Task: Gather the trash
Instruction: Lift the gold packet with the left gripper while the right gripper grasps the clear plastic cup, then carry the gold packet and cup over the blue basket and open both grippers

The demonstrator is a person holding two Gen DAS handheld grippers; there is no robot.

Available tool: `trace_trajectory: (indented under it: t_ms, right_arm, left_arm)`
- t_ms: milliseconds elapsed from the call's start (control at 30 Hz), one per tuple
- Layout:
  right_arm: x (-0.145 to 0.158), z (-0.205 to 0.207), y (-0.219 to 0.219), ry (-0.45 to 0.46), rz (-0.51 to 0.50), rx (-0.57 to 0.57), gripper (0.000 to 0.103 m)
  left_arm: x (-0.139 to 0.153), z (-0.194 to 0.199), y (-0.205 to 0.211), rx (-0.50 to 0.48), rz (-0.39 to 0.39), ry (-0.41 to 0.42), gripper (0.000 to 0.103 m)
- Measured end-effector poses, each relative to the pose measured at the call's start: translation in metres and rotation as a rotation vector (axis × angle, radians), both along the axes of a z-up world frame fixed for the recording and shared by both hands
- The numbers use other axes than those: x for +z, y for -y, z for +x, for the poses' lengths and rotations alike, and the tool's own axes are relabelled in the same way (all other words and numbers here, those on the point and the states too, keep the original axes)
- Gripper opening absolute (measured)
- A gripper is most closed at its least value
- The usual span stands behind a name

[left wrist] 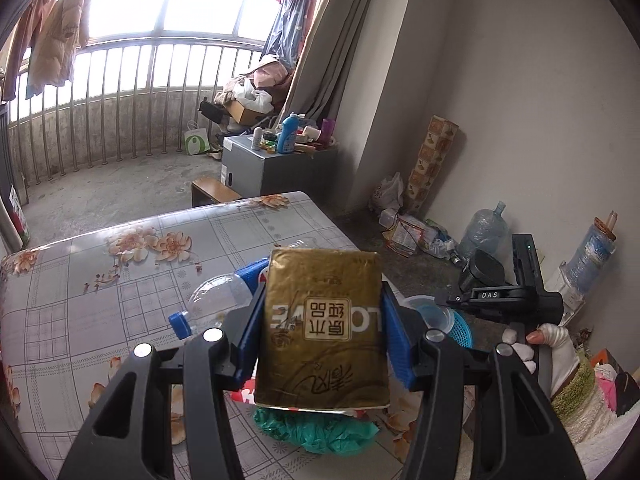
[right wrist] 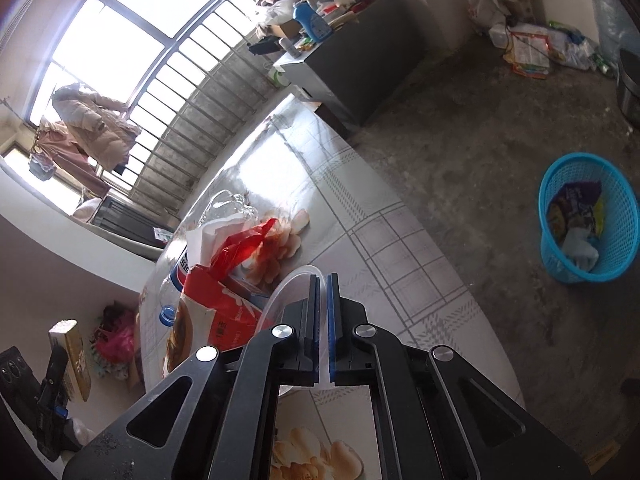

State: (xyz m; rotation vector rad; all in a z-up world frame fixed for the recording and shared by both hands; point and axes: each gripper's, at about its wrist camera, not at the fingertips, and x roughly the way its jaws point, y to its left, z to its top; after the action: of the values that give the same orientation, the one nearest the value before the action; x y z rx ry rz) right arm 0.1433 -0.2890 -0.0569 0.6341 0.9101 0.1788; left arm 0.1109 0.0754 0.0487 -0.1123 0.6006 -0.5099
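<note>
Left gripper (left wrist: 322, 334) pinches a gold packet (left wrist: 324, 328); right gripper (right wrist: 323, 292) pinches a clear tub's (right wrist: 286, 292) rim — blue basket (right wrist: 588, 216) holds wrappers.

Hanging coats (left wrist: 56, 36), grey cabinet (left wrist: 256, 168)

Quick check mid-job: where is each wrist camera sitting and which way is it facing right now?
Left wrist: on the left gripper, above the table, facing the window; it holds a gold packet; a gloved hand shows.
Right wrist: on the right gripper, shut on a clear tub's rim, tilted toward floor and blue basket.
Shared: table, basket, packet, plastic bottle.
</note>
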Motion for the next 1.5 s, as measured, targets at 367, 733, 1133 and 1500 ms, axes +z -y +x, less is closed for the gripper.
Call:
trace_trajectory:
  t_ms: [367,733,1133,1500]
  right_arm:
    - [0.000,-0.070,0.083,0.067,0.081,-0.184,0.001]
    - [-0.038,-0.092,0.216,0.030,0.040,-0.563,0.001]
    - [-0.131,-0.028,0.308,-0.127,0.015,-0.721,0.009]
    - [-0.160,-0.038,0.309,-0.164,0.034,-0.755,0.041]
  left_arm:
    - [0.014,0.015,0.148,-0.335,-0.029,-0.077,0.052]
    - [-0.035,0.079,0.371,-0.577,0.060,-0.320,0.052]
    - [-0.156,0.138,0.531,-0.606,0.284,-0.408,0.071]
    - [-0.154,0.152,0.522,-0.558,0.238,-0.353,0.078]
